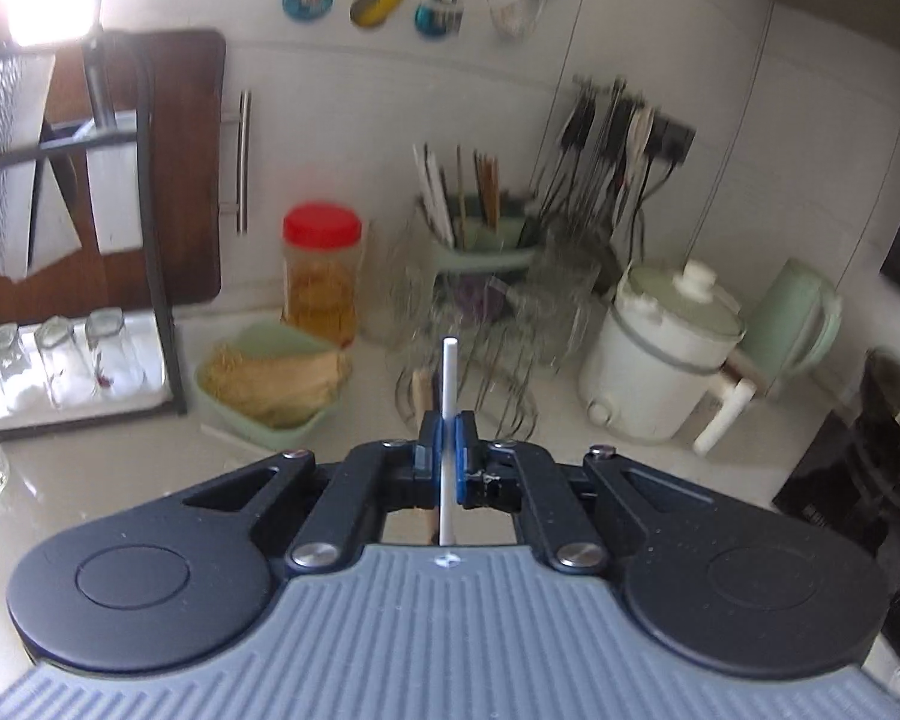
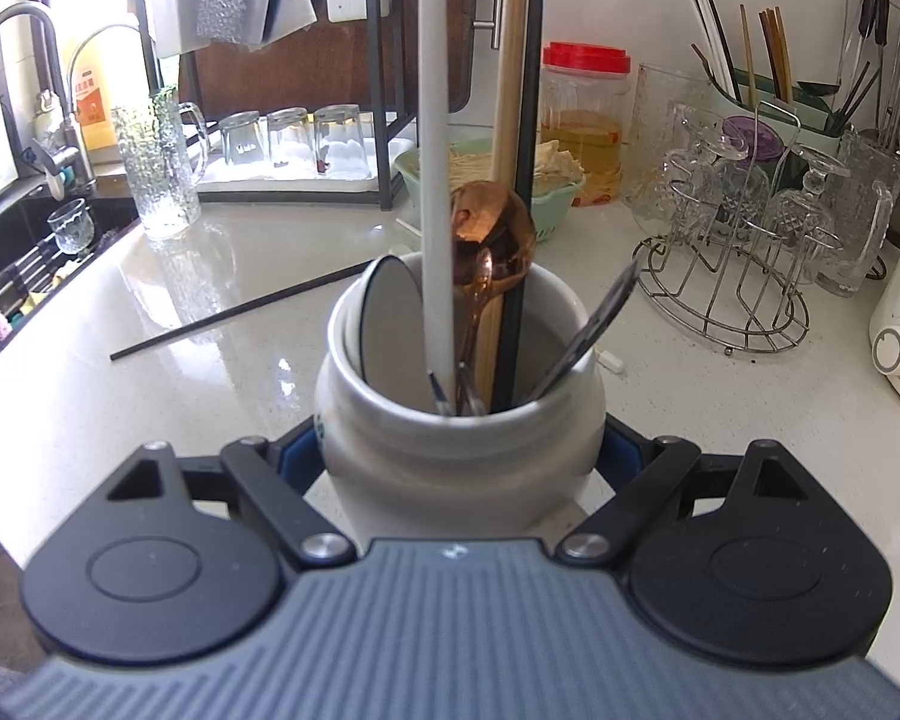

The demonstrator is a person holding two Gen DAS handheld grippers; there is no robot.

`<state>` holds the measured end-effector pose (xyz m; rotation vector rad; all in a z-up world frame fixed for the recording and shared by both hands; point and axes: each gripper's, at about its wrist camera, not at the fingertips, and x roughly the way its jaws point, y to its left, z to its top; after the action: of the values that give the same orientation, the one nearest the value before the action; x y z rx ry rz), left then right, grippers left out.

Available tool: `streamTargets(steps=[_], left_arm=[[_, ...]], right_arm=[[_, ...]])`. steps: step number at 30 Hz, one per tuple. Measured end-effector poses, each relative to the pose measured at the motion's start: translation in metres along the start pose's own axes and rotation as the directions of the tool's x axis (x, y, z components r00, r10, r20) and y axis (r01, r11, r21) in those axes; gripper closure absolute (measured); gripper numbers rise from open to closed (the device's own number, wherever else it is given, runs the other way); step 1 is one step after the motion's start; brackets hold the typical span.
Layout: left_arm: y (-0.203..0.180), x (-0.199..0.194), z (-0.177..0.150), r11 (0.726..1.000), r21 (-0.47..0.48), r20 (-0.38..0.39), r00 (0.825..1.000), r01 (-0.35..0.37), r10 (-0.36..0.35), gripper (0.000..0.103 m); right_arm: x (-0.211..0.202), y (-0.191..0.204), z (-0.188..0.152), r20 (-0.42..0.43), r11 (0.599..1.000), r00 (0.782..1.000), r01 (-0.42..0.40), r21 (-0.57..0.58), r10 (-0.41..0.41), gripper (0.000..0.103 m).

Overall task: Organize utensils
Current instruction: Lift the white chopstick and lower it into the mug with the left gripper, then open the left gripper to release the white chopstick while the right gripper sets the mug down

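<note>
In the left wrist view my left gripper [image 1: 448, 423] is shut on a white chopstick [image 1: 449, 372] that stands up between the blue pads; a wooden piece [image 1: 420, 390] shows just left of it. In the right wrist view my right gripper [image 2: 459, 459] is shut on a white ceramic jar [image 2: 459, 468], one pad on each side. The jar holds a white chopstick [image 2: 435, 180], a wooden chopstick [image 2: 510, 60], a black chopstick [image 2: 528, 180], a copper spoon [image 2: 492, 228], a white spoon [image 2: 390, 312] and a dark flat utensil [image 2: 600, 312]. Another black chopstick [image 2: 240, 312] lies on the counter to the left.
A wire rack with upturned glasses [image 2: 738, 276] stands right of the jar, a green utensil holder with chopsticks [image 2: 768, 102] behind it. A red-lidded jar [image 1: 321, 270], a green basket [image 1: 264, 384] and a white cooker [image 1: 660, 348] crowd the back. The sink [image 2: 30, 252] is far left.
</note>
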<state>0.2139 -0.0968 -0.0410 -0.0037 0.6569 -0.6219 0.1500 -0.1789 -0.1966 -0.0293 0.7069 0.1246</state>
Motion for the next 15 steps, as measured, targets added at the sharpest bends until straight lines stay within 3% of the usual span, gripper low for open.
streamTargets(steps=[3, 11, 12, 13, 14, 15], left_arm=[[0.000, 0.010, -0.010, 1.000, -0.004, -0.046, 0.999, -0.004, 0.004, 0.098], [-0.004, 0.007, -0.012, 0.999, 0.004, -0.055, 0.997, -0.044, 0.044, 0.096], [-0.004, 0.006, -0.012, 0.999, -0.001, -0.060, 0.997, -0.052, 0.051, 0.093], [-0.003, 0.005, -0.012, 0.998, -0.015, -0.062, 0.997, -0.057, 0.056, 0.084], [-0.002, 0.002, -0.012, 0.997, -0.034, -0.062, 0.996, -0.065, 0.063, 0.065], [-0.001, -0.001, -0.012, 0.996, -0.050, -0.058, 0.995, -0.078, 0.075, 0.056]], right_arm=[[0.000, 0.000, 0.000, -0.004, 1.000, 1.000, 0.001, 0.000, -0.001, 0.012], [0.002, 0.001, 0.005, -0.024, 1.000, 1.000, -0.001, -0.014, 0.001, 0.011], [0.003, 0.001, 0.006, -0.029, 1.000, 1.000, -0.002, -0.014, 0.001, 0.011], [0.003, 0.000, 0.006, -0.032, 1.000, 0.999, -0.002, -0.013, 0.002, 0.012], [0.002, 0.000, 0.007, -0.033, 1.000, 0.999, -0.011, -0.008, 0.011, 0.010], [0.002, -0.003, 0.008, -0.036, 1.000, 0.999, -0.024, 0.005, 0.024, 0.005]])
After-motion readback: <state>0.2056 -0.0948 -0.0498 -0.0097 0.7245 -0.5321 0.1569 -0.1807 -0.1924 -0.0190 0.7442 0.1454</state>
